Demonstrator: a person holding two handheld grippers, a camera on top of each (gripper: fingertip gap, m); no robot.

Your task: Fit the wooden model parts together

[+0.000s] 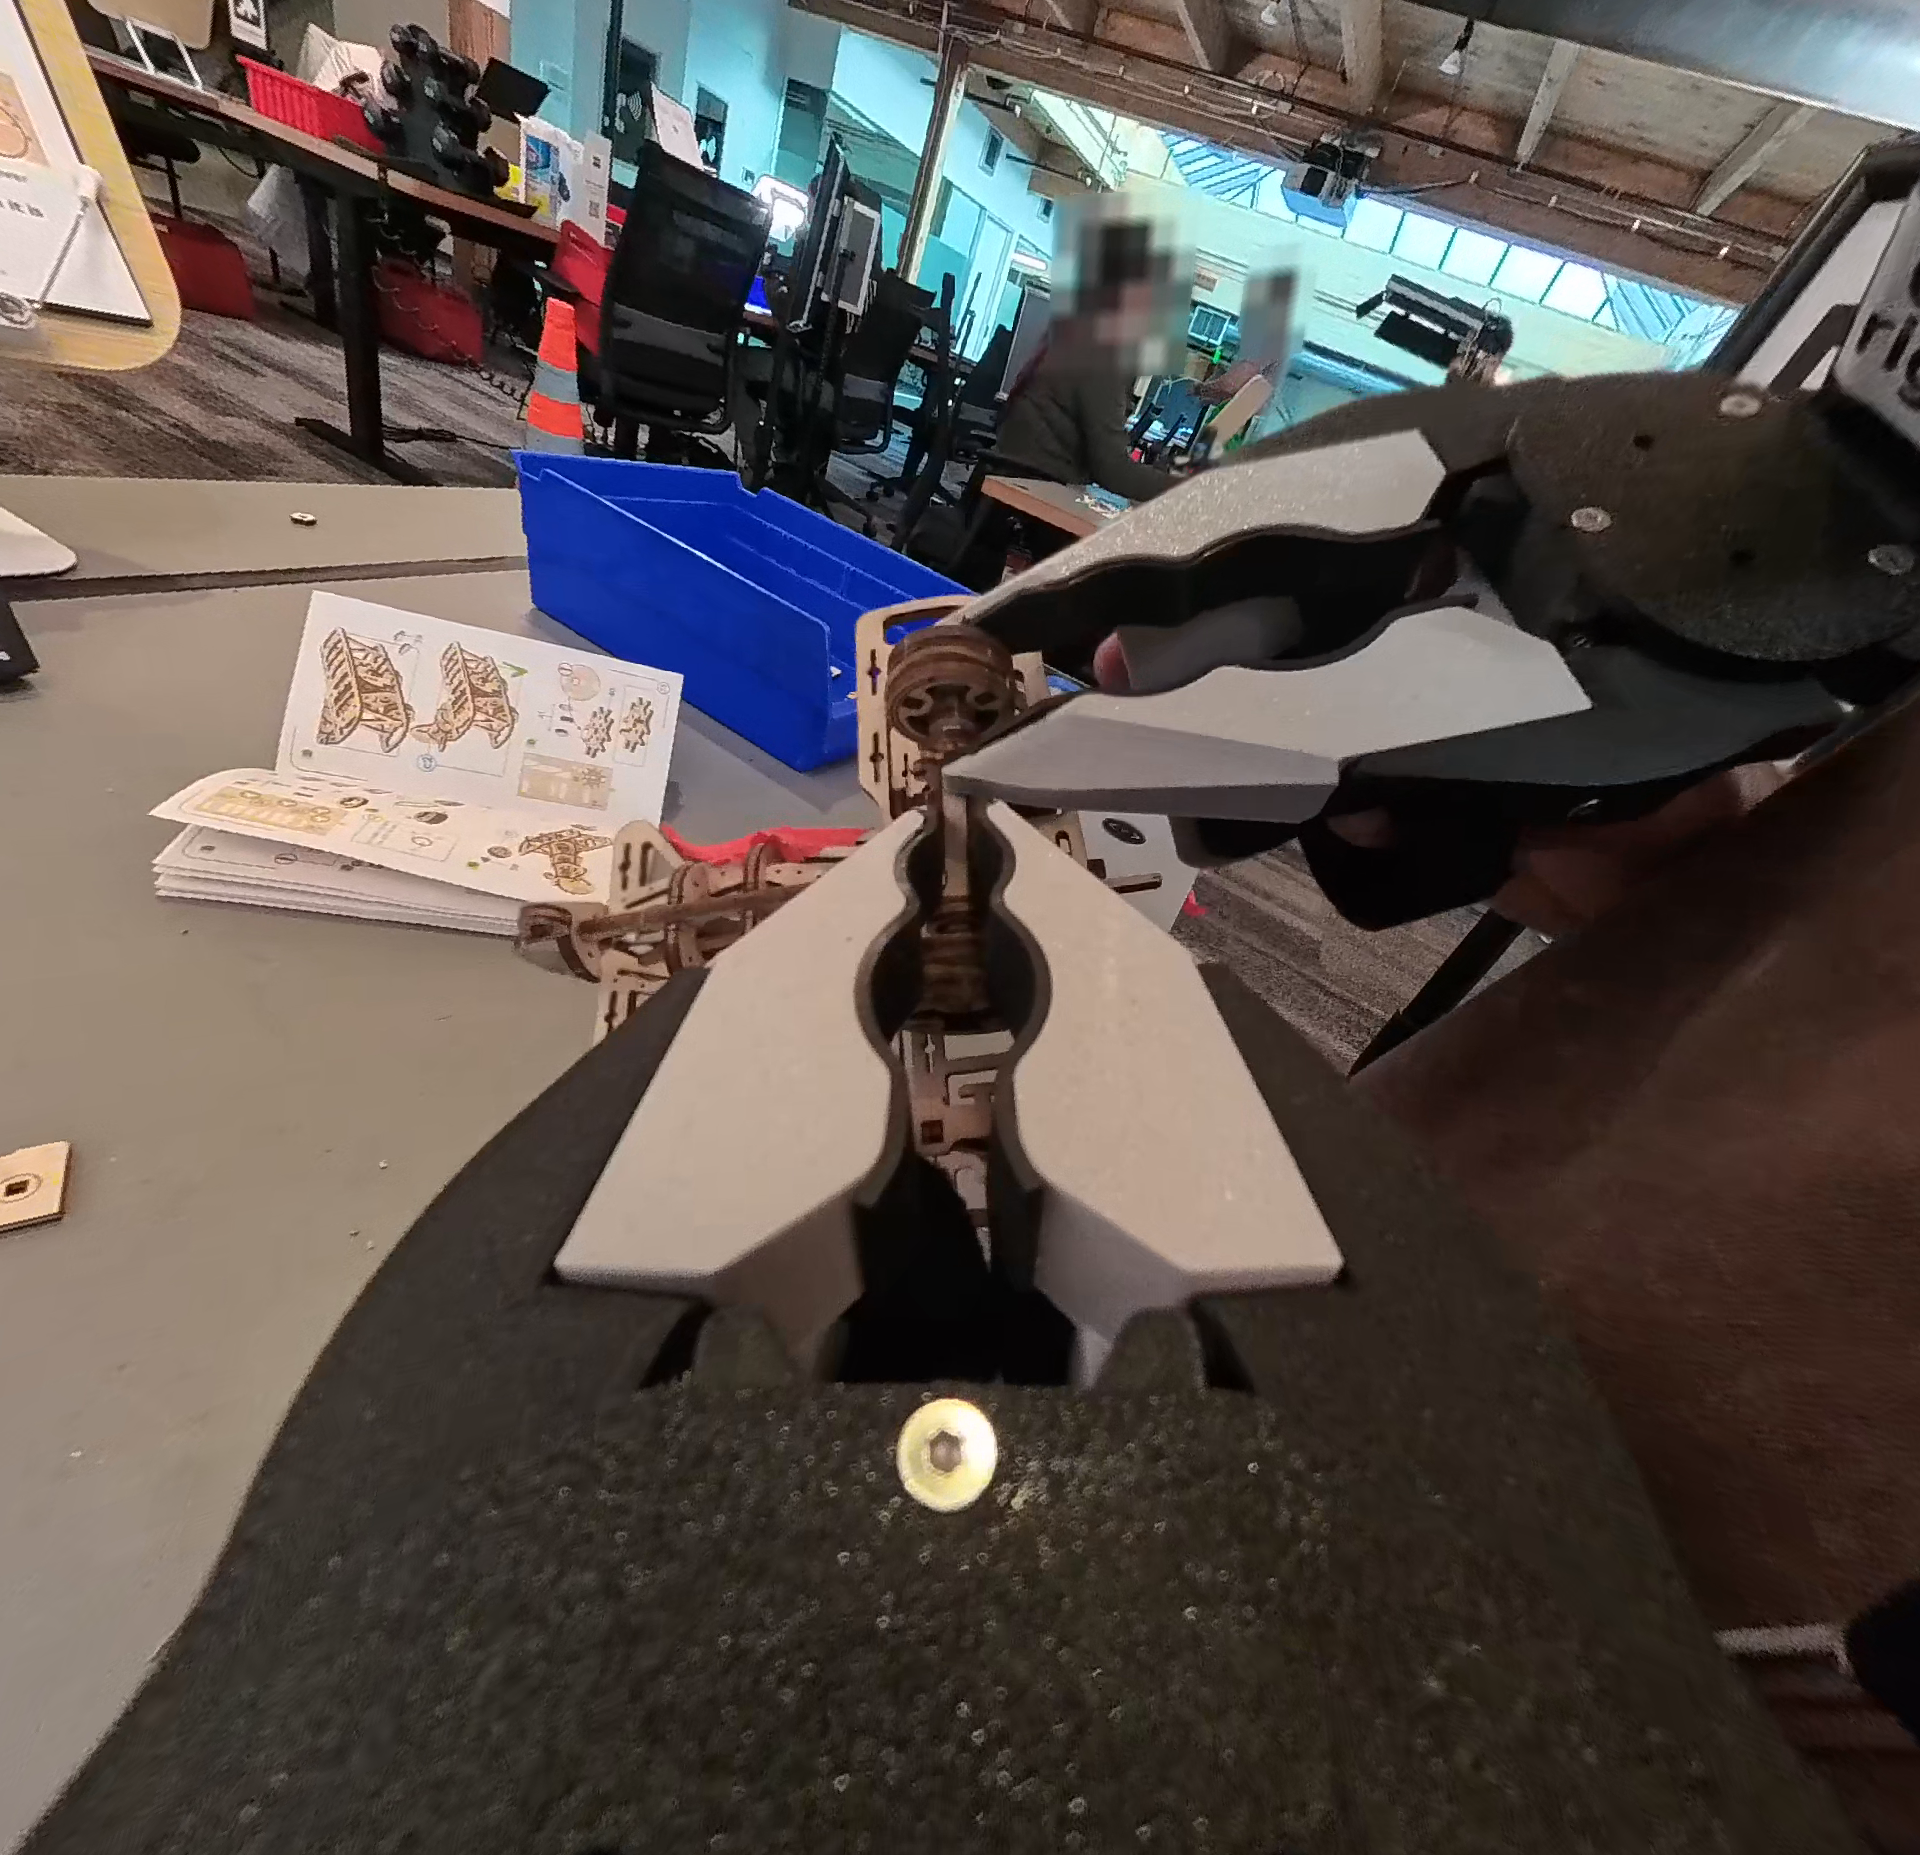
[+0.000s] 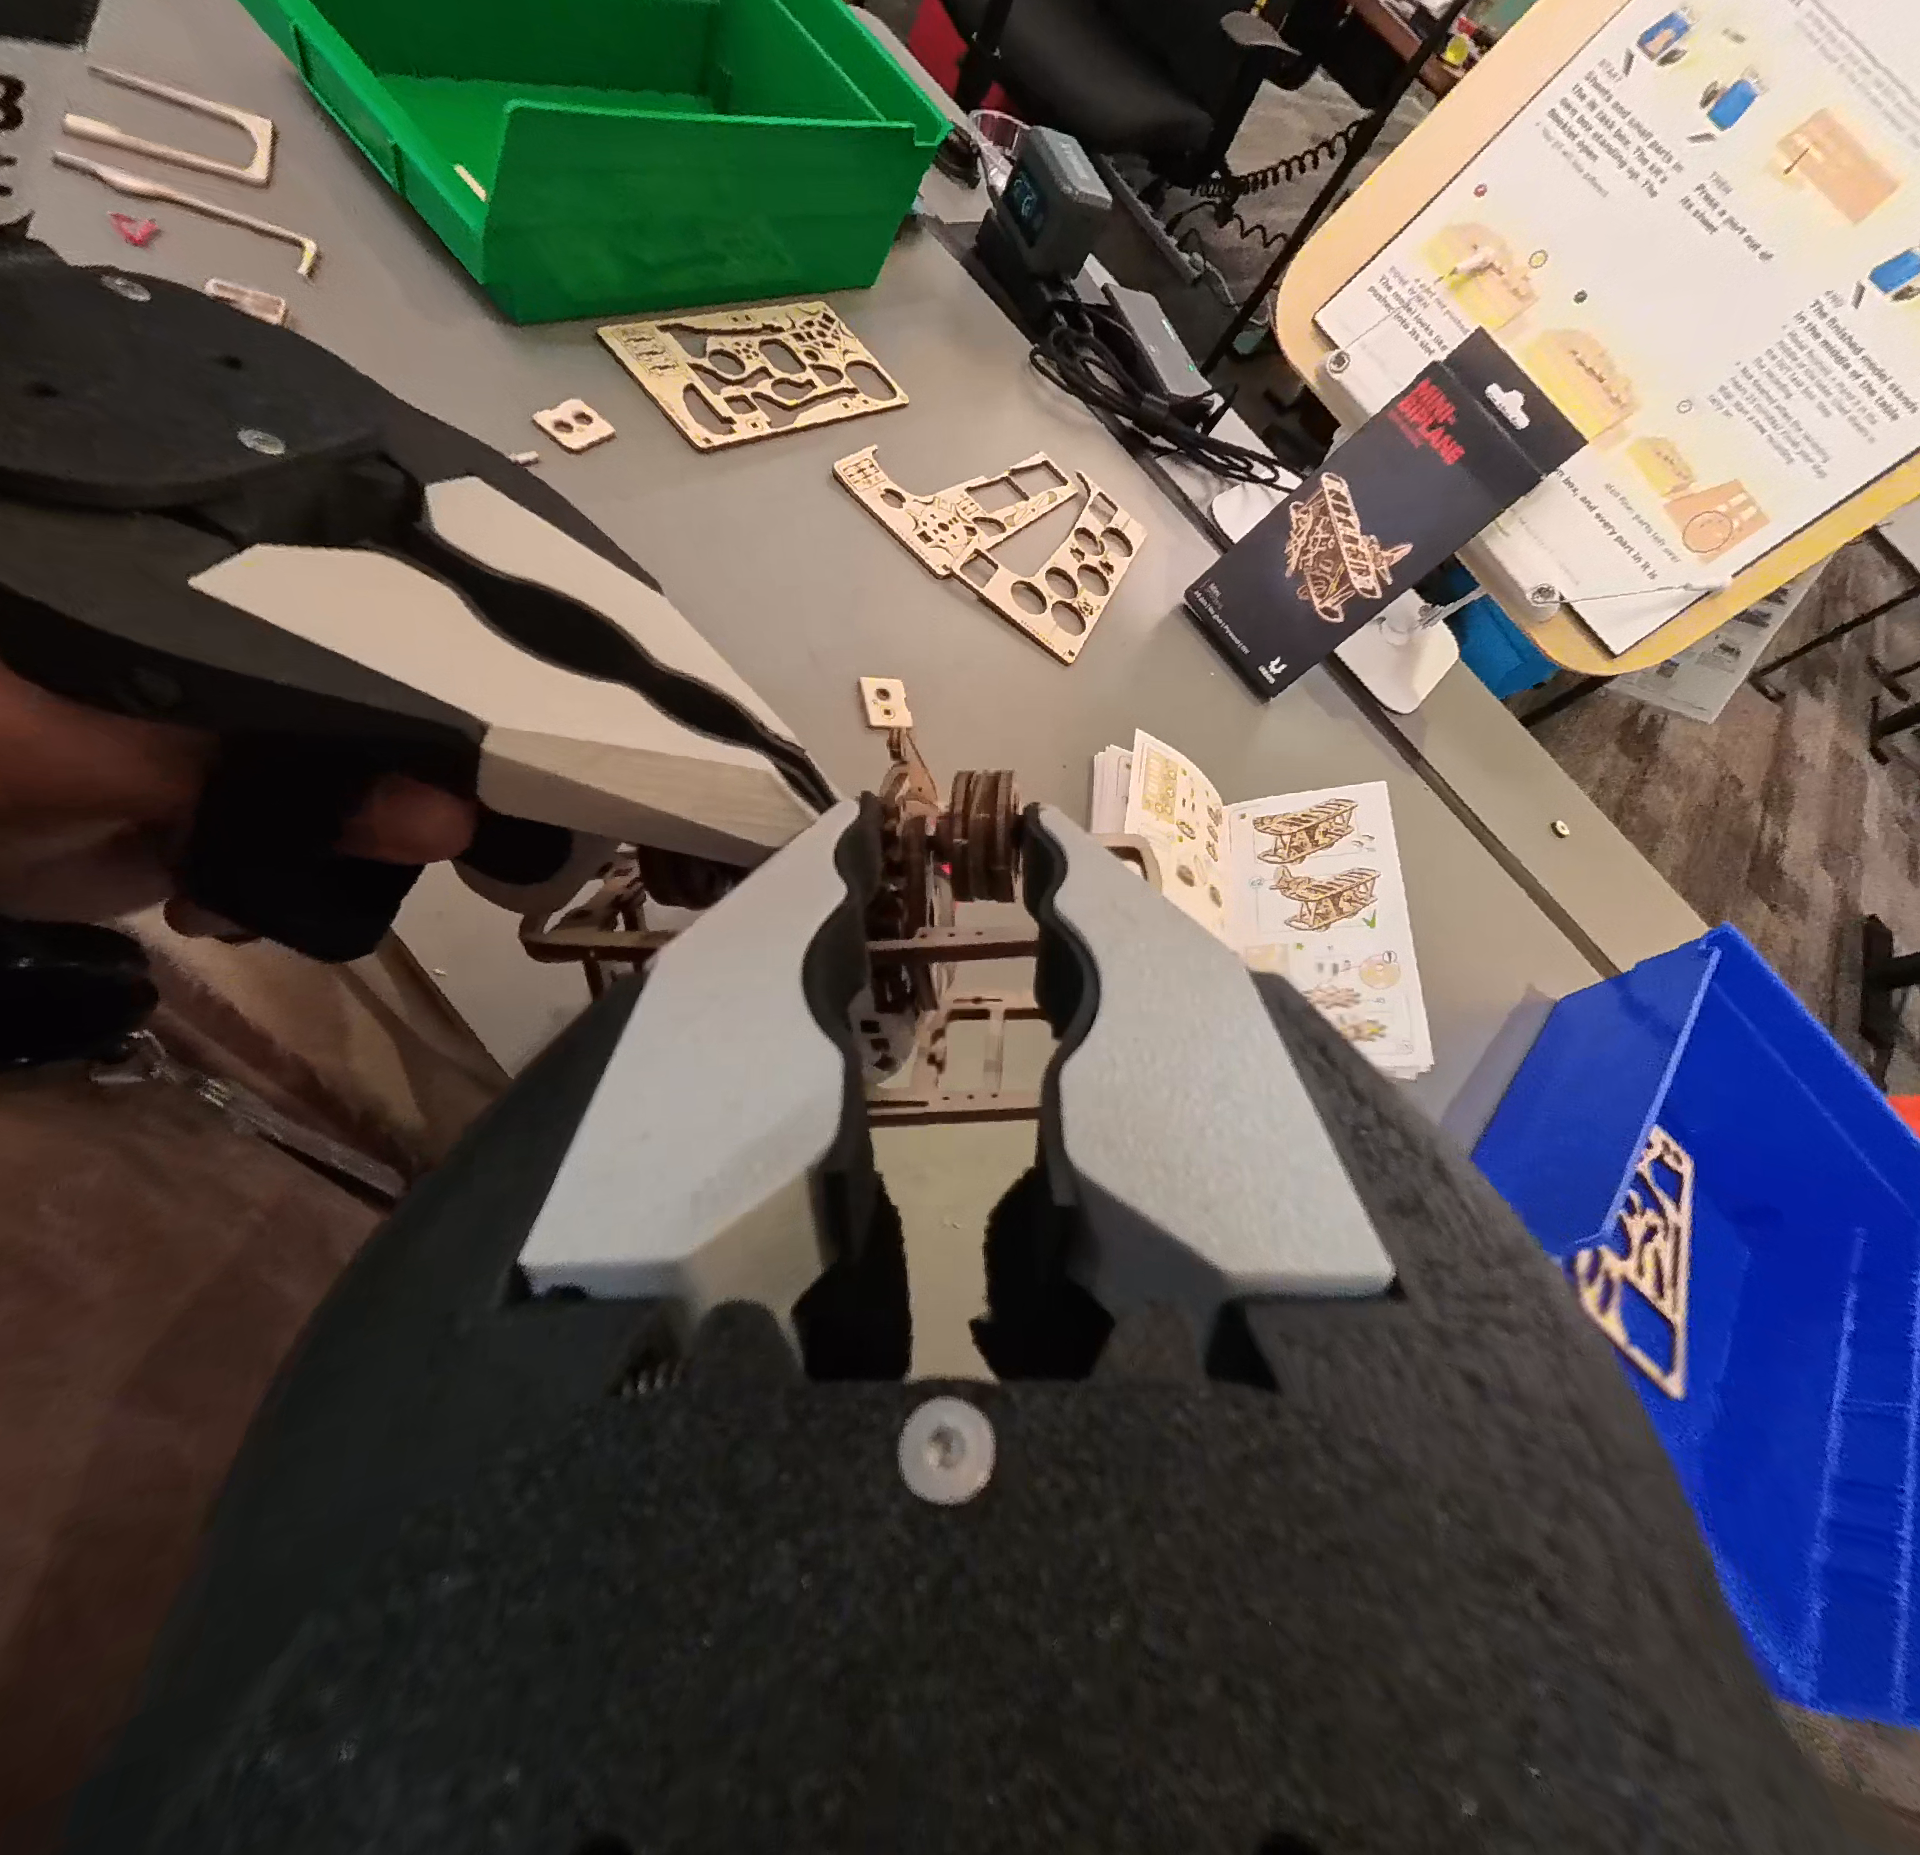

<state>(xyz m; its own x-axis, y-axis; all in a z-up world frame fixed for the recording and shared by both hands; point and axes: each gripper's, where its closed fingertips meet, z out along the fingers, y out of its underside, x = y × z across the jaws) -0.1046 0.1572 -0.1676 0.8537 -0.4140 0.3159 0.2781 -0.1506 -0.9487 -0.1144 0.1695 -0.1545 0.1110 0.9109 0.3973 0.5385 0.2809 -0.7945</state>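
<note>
The wooden model (image 1: 665, 901) is held a little above the grey table (image 1: 260, 1078). My left gripper (image 1: 951, 829) is shut on an upright flat strut of the model (image 1: 951, 1109). My right gripper (image 1: 961, 704) comes in from the right, and its fingertips sit on either side of a small wooden wheel (image 1: 940, 678) at the top of that strut. In the right wrist view my right gripper (image 2: 948, 818) clamps the wheel (image 2: 982, 829) against the strut, with the model frame (image 2: 935, 1036) below. The left gripper (image 2: 816, 797) reaches in from the left.
A blue bin (image 1: 707, 600) stands behind the model and shows at lower right in the right wrist view (image 2: 1766, 1286). An open instruction booklet (image 1: 416, 766) lies nearby. A green bin (image 2: 623, 143), punched-out wooden sheets (image 2: 748, 371), the kit's dark package (image 2: 1382, 517) and an instruction board (image 2: 1662, 247) are farther off. My left and right fingertips are right by each other.
</note>
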